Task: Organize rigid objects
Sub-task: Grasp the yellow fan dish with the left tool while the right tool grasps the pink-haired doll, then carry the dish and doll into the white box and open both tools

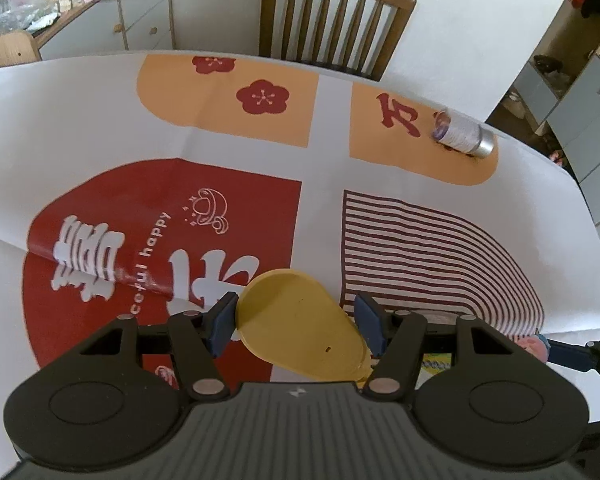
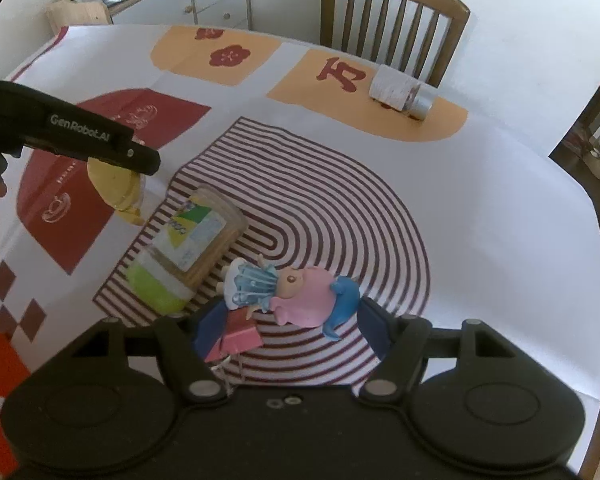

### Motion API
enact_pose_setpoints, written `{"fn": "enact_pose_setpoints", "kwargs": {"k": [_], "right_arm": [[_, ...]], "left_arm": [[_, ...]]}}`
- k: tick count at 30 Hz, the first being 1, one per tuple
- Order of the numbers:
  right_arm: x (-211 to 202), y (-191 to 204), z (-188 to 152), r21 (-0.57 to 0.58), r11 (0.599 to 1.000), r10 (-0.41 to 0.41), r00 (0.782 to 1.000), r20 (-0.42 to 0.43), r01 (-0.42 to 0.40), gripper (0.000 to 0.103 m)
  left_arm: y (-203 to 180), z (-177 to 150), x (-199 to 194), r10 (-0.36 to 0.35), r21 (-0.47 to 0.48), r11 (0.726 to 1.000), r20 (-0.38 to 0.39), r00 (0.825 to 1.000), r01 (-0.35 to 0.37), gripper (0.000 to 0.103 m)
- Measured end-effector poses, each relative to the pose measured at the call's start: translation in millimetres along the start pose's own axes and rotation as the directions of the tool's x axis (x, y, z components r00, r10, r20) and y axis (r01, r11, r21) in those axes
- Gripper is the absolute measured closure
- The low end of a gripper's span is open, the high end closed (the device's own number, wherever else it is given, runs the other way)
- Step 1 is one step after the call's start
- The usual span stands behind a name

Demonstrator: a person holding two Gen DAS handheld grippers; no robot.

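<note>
My left fingers [image 1: 296,322] are closed partway across a flat yellow teardrop-shaped plastic dish [image 1: 304,326], the blue pads touching its two edges; it rides tilted just above the tabletop [image 1: 100,128], over the seam between the red patch and the striped patch of the printed cloth. My right fingers [image 2: 290,326] are closed about as far on a small figurine with pink hair, a pale blue dress and a blue tail-like piece [image 2: 288,296], which lies sideways between the pads; a pink block [image 2: 238,338] at its feet sits against the left pad.

Just left of the figurine, a clear plastic jar with a lime-green lid [image 2: 188,256] lies on its side on the stripes. Far to the right, a white-labelled bottle with a silver cap [image 2: 400,92] lies on the orange patch, near the wooden chair [image 2: 392,12].

I judge this as the carry after two pickups. To do it well I should keep both grips steady, since the dish is held only by its thin rim and could pivot, and the figurine is uneven. I would lift clear of the jar before moving across, and keep my two tools apart.
</note>
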State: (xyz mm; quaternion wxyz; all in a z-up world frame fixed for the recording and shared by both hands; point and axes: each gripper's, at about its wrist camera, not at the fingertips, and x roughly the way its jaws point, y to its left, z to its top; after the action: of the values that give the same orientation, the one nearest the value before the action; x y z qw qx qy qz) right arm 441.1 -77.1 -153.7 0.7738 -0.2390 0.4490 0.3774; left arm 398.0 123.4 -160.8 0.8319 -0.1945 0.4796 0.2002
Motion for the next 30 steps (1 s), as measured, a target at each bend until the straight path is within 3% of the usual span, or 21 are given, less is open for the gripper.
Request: {"fn": "enact_pose_setpoints", "kwargs": {"k": [16, 30], "right_arm": [[-90.9, 17.3, -23.1, 0.069, 0.996, 0.049, 0.991, 0.124, -0.058, 0.033], [-161.3, 54.1, -68.3, 0.086, 0.994, 0.052, 0.979, 0.197, -0.07, 0.033]], "left_arm": [[-2.9, -26.6, -87.3, -0.08, 0.149, 0.986, 0.035, 0.996, 0.074, 0.04], [8.7, -67.3, -170.2, -0.154, 0.253, 0.958, 0.051, 0.987, 0.136, 0.04]]}}
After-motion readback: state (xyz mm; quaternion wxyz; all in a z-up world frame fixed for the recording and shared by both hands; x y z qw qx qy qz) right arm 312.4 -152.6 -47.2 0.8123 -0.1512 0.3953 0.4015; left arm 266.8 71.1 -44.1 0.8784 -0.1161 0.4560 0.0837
